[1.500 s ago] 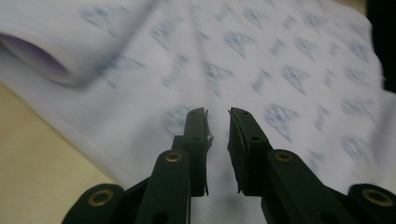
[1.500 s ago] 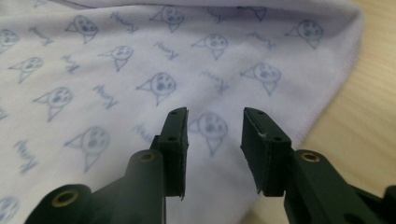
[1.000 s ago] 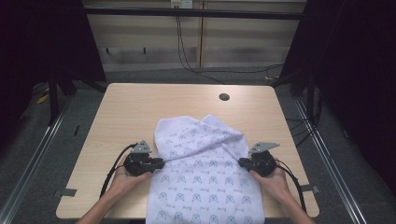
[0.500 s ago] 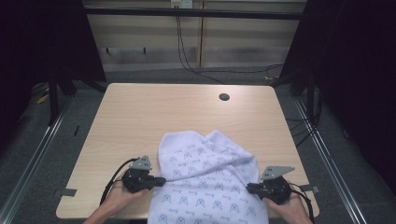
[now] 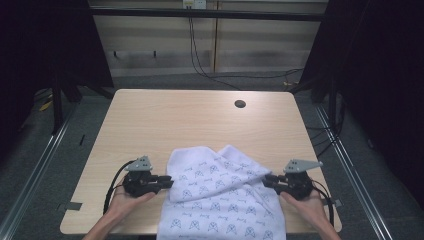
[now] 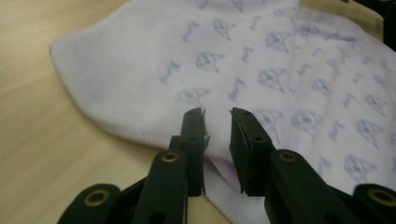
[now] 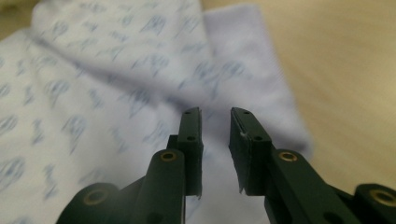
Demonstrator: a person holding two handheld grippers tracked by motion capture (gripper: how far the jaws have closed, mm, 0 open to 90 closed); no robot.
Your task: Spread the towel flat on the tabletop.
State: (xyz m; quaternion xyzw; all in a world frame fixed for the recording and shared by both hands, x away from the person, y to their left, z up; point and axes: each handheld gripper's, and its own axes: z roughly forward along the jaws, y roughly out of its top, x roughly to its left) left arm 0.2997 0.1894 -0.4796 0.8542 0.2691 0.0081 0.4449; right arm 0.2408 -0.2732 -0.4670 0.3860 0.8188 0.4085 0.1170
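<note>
High view: towel (image 5: 220, 200) lies between each hand-held gripper, left (image 5: 167, 182) and right (image 5: 266, 180), jaws narrowly parted, just opening.

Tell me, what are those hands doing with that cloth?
A person works on a white patterned towel at the near edge of a wooden table, with a tool in each hand. The left tool and right tool sit at the towel's two sides. Both have just been opening, with nothing gripped between the jaws.

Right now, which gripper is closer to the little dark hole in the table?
Right. The hole lies far across the table, toward the right side. The right gripper sits at the towel's right edge; the left gripper sits at its left edge.
</note>
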